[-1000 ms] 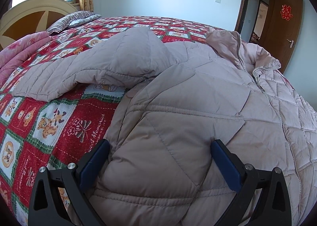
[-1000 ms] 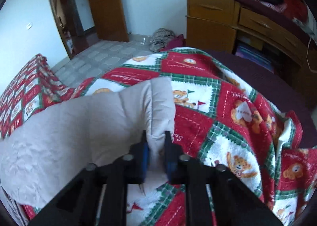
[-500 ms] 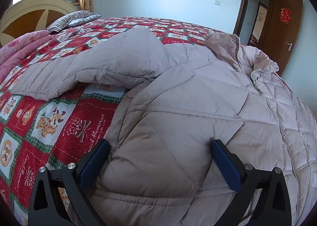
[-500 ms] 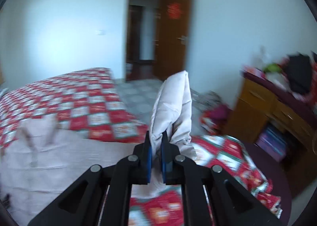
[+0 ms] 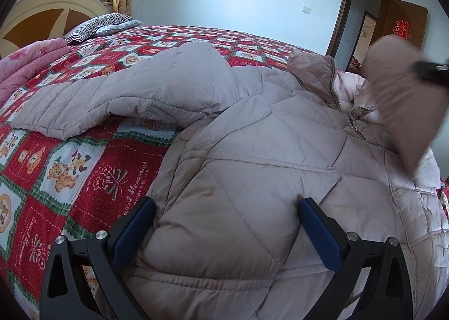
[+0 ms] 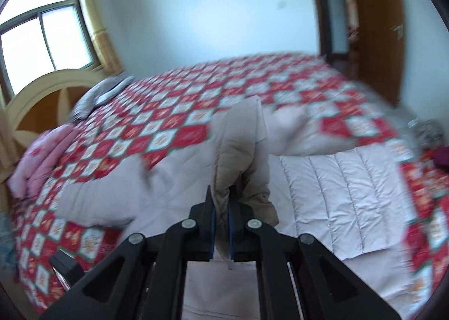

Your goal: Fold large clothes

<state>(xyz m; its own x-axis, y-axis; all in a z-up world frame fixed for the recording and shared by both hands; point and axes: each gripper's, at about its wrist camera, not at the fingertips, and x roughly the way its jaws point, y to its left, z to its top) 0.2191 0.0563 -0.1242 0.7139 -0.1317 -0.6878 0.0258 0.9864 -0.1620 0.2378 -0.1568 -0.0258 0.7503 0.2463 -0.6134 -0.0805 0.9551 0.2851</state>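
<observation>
Left wrist view: I am keeping left gripper (image 5: 224, 231) low over jacket (image 5: 252, 179), jaws released, wide apart, padded hem bulging between them but not pinched. One jacket, lying on bed (image 5: 84, 174), zipper side up. One sleeve (image 5: 118, 101) spread out to left, not folded yet.

Right wrist view: right gripper (image 6: 220, 217) is clenching other sleeve cuff (image 6: 238, 151), lifting it over jacket body. Picture blurred. I am judging fold is only beginning: two sleeves, then body, are left.

close wrist views, sharing jacket (image 5: 252, 168), bed (image 6: 196, 101)
</observation>
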